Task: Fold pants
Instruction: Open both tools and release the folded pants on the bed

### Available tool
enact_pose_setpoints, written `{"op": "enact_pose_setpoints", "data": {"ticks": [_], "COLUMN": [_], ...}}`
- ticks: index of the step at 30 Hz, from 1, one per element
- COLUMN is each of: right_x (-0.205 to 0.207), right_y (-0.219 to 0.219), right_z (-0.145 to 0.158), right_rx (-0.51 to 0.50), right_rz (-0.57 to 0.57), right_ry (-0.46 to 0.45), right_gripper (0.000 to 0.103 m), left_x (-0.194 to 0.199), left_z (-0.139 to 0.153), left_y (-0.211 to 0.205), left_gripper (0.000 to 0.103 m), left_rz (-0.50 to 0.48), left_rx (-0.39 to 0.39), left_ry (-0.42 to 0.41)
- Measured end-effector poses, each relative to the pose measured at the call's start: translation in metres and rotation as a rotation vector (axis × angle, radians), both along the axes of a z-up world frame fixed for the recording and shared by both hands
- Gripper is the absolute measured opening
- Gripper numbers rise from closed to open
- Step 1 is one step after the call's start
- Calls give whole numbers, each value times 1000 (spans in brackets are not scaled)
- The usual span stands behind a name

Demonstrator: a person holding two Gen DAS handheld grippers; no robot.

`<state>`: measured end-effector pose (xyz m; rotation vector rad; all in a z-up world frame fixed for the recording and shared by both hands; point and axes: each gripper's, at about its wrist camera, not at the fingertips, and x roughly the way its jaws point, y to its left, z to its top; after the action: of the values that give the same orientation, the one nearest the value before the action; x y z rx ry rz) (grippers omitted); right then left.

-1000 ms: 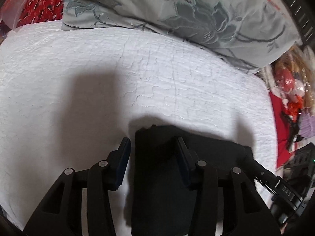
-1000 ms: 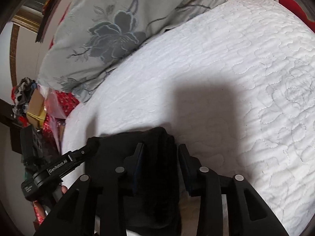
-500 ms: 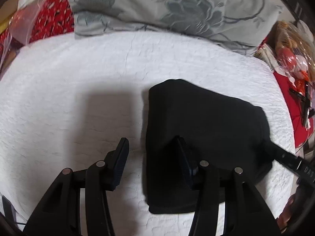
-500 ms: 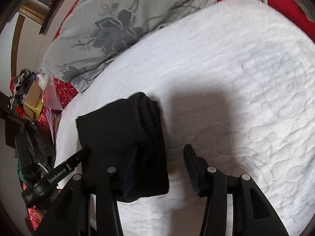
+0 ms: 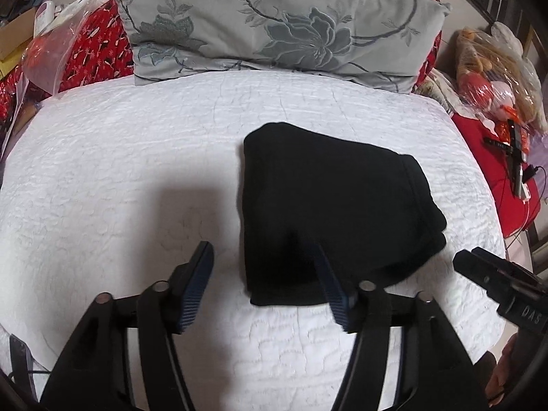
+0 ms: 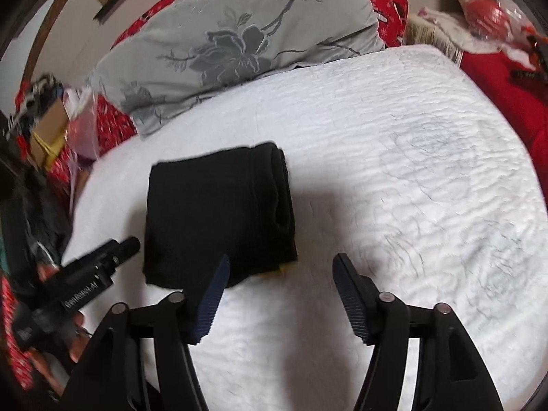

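Note:
The black pants (image 5: 335,212) lie folded into a compact rectangle on the white quilted bed (image 5: 120,178). They also show in the right wrist view (image 6: 215,212), with the thick folded edge on their right side. My left gripper (image 5: 260,253) is open and empty, raised above the near left edge of the pants. My right gripper (image 6: 279,263) is open and empty, raised above the near right corner of the pants. Each gripper's body shows in the other's view, the right one (image 5: 500,284) and the left one (image 6: 89,274).
A grey floral pillow (image 5: 274,27) lies across the far side of the bed. Red patterned bedding (image 5: 92,44) and plastic bags sit at the far left. A red cloth with cables (image 5: 496,178) and bagged items (image 5: 493,68) lie to the right.
Both grippers have let go of the folded pants, opened and pulled back and up. The pants now lie free on the bed.

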<state>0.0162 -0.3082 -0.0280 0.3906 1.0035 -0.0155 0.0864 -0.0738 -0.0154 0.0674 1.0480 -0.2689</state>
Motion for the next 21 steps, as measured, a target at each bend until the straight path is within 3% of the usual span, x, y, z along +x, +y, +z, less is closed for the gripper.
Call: {"op": "enact_pose_setpoints", "data": {"ticks": [5,6,8,13,21], "right_x": [-19,-23,-27,-38,-49], "right_y": [6,5,4,12,32], "right_z": [9,12,18,24,24], "right_rx": [-42,-46,-59,-137,-248], "right_rz": [-44,-61,-81,-60,-38], "right_ry": [-30,-45,-73,-124,-114], "right_gripper": [91,94,98,98,98], "left_x": [-15,-17,-21,-40,-50], "left_z": [4,4,4,1,-12], "left_y": [-4,-5,-6,9,30], "left_gripper": [71,77,78,78,78], "left_rz": [-19,-22,-27,7,63], "left_rx": [35,50,57,46,50], "left_ry": [-33,-37,-40,-138,-103]}}
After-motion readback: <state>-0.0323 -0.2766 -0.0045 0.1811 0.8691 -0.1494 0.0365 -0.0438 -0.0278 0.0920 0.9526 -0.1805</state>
